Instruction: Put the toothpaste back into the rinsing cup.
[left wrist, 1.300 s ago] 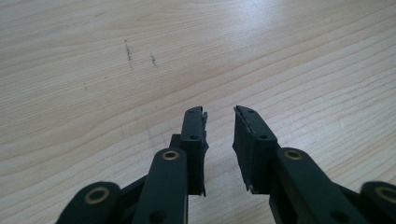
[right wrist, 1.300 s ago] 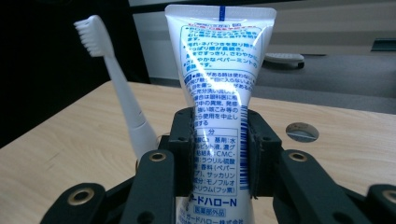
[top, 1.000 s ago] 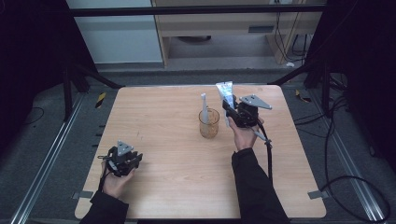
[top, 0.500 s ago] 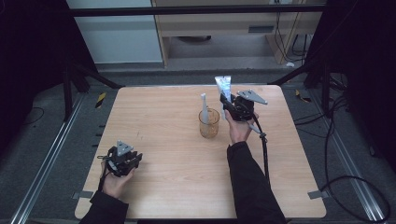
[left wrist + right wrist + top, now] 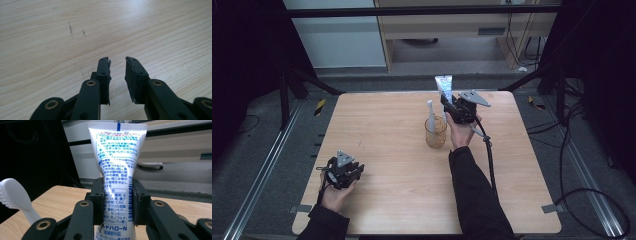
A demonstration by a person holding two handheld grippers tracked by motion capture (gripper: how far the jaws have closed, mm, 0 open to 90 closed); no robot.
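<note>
The left gripper [image 5: 343, 172] rests low over the bare table [image 5: 387, 200] near its front-left corner, jaws parted with nothing between them. Farther back, the right gripper [image 5: 451, 106] clamps an upright toothpaste tube [image 5: 116, 167]. Just beside it stands a glass cup [image 5: 435, 132] holding a white toothbrush [image 5: 430, 113].

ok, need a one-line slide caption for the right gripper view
Right gripper clamps a white toothpaste tube upright, a white toothbrush head at left.
</note>
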